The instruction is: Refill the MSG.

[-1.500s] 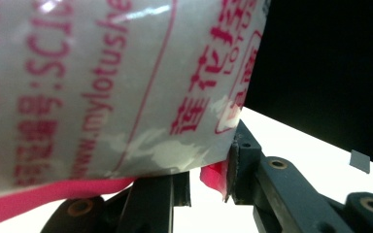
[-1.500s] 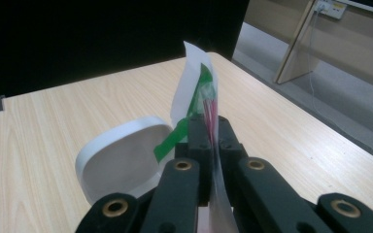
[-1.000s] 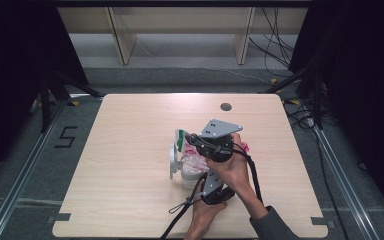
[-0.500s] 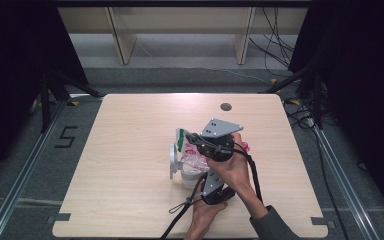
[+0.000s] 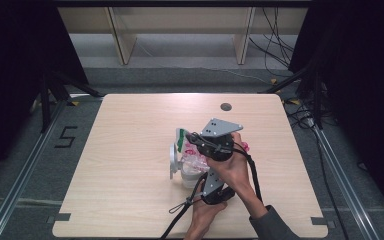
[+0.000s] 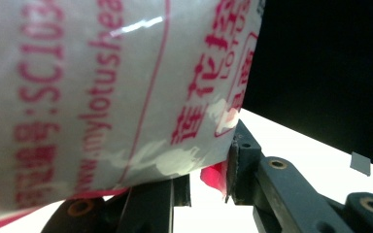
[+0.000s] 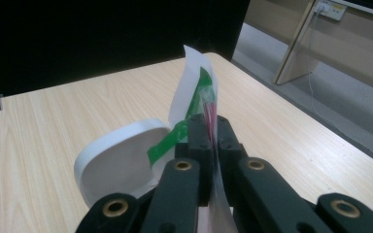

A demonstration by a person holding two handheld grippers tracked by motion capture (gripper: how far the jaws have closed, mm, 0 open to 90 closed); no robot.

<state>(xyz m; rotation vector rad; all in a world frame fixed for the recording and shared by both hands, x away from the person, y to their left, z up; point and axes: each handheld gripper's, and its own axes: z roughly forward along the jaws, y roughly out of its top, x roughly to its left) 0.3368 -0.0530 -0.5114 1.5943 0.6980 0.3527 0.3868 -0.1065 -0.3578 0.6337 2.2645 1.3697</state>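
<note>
You work mid-table (image 5: 130, 150), edges well apart, bare wood all round. Your right gripper (image 7: 212, 133) pinches the white-and-green flap (image 7: 194, 92); your left gripper (image 6: 209, 182) clamps the red-printed packet (image 6: 102, 87) beside the white lid (image 7: 119, 162).

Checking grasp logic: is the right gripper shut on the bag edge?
Shut on it. The right gripper has its jaws pressed together with the bag edge sandwiched between them, sticking up above the tips.

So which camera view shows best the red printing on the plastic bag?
The left gripper view: the plastic bag hangs close before the lens, so its red printing is large. The high view shows the bag small and crumpled. The right gripper view shows a thin edge pinched in the claw.
</note>
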